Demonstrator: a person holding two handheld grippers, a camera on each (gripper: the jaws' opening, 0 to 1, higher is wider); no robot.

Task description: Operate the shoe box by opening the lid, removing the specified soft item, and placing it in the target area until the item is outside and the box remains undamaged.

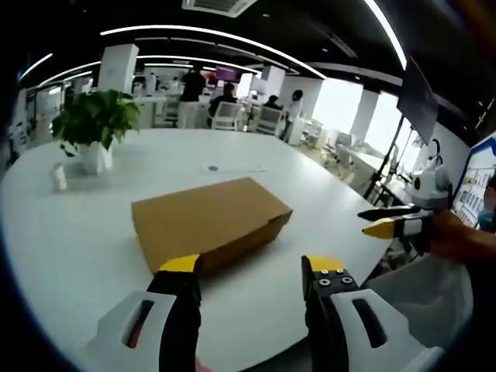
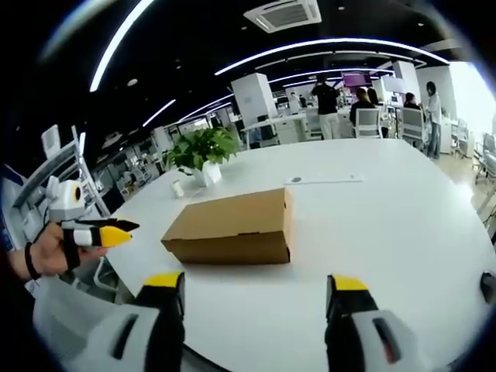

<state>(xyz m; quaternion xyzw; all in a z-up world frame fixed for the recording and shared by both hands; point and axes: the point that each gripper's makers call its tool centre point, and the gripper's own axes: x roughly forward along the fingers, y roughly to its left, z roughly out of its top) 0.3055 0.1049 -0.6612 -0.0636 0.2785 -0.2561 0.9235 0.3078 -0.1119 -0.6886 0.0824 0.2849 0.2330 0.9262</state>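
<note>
A closed brown cardboard shoe box (image 1: 209, 221) (image 2: 232, 225) lies flat on the white table (image 1: 70, 240) (image 2: 403, 232), lid down. In the left gripper view my left gripper (image 1: 252, 267) hangs open just short of the box's near side, nothing between its yellow-tipped jaws. My right gripper (image 1: 364, 222), held in a hand, comes in from the right, off the table's edge. In the right gripper view my right gripper (image 2: 256, 283) is open in front of the box, empty. The left gripper (image 2: 128, 229) shows at the left beyond the table. The soft item is hidden.
A potted plant (image 1: 93, 124) (image 2: 203, 151) in a white pot stands behind the box, with a small white card (image 1: 58, 177) beside it. A paper sheet (image 1: 232, 168) (image 2: 322, 180) lies farther back. People sit at desks (image 2: 364, 108) beyond the table.
</note>
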